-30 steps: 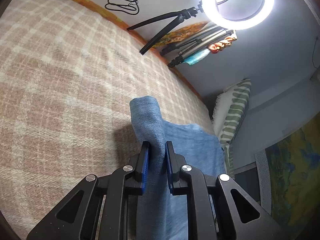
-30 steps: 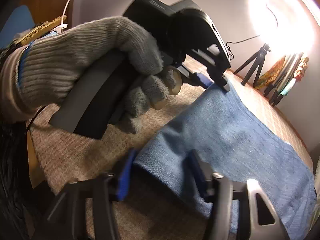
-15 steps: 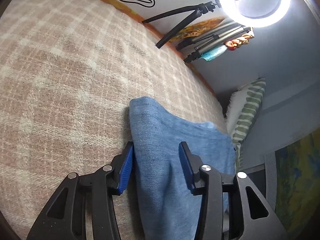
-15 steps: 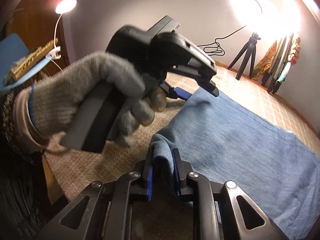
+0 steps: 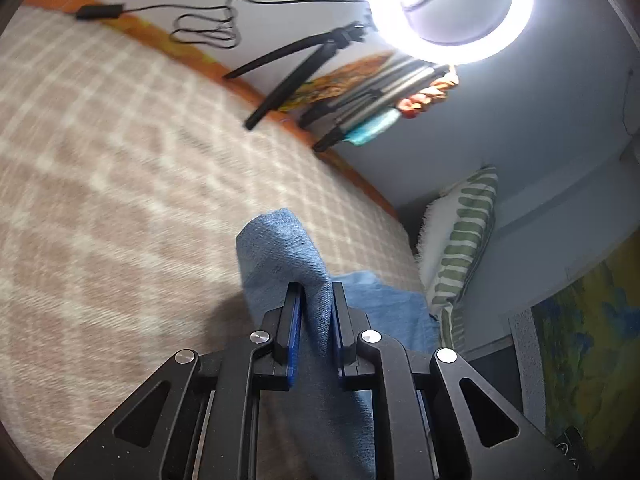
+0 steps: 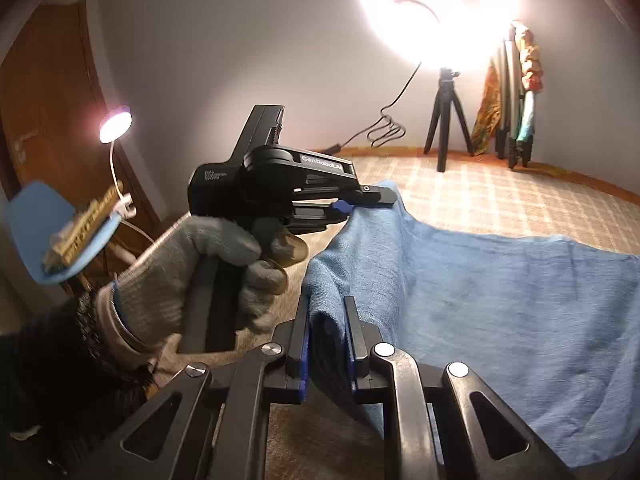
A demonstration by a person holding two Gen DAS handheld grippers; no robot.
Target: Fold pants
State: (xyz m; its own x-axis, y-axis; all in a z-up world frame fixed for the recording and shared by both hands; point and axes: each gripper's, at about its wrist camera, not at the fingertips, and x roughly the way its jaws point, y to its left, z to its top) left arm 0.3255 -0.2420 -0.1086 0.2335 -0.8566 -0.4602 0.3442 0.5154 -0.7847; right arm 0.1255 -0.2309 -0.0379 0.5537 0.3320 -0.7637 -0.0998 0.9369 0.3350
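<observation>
blue pants [image 6: 500, 300] lie spread on the checked blanket [image 5: 100, 184], the near edge lifted off it at two corners. left gripper [image 5: 316, 288] has its jaws clamped on one corner, a fold of denim sticking up past the fingertips; the cloth below the jaws runs out of the left wrist view at the bottom. right gripper [image 6: 326, 304] has its jaws closed tight on the other corner of the same edge, cloth bunched between the blue pads [image 6: 303, 364]. from the right wrist view the left gripper [image 6: 360, 200] shows side-on, on the far side of the pants from the right one, pinching the edge and held by a grey gloved hand [image 6: 192, 272]; glove fingertips look worn, hard to tell. between the two grips the edge sags.

far end of the pants is cut off at the right border, so waistband or hems can't be made out. blanket is motion-blurred in the left wrist view.

beyond the pants, a ring light [image 6: 436, 12] on a black tripod [image 6: 446, 120] stands at the blanket's far edge, blown out white, cable [image 5: 208, 24] looped along the wall. just beside the tripod lean folded stands with cloth [image 6: 516, 92], details unclear. a striped pillow [image 5: 464, 240] sits past the pants near the wall. left of the gloved hand, a small lamp [image 6: 115, 128] and a blue clip-on thing [image 6: 52, 232], blurred.
</observation>
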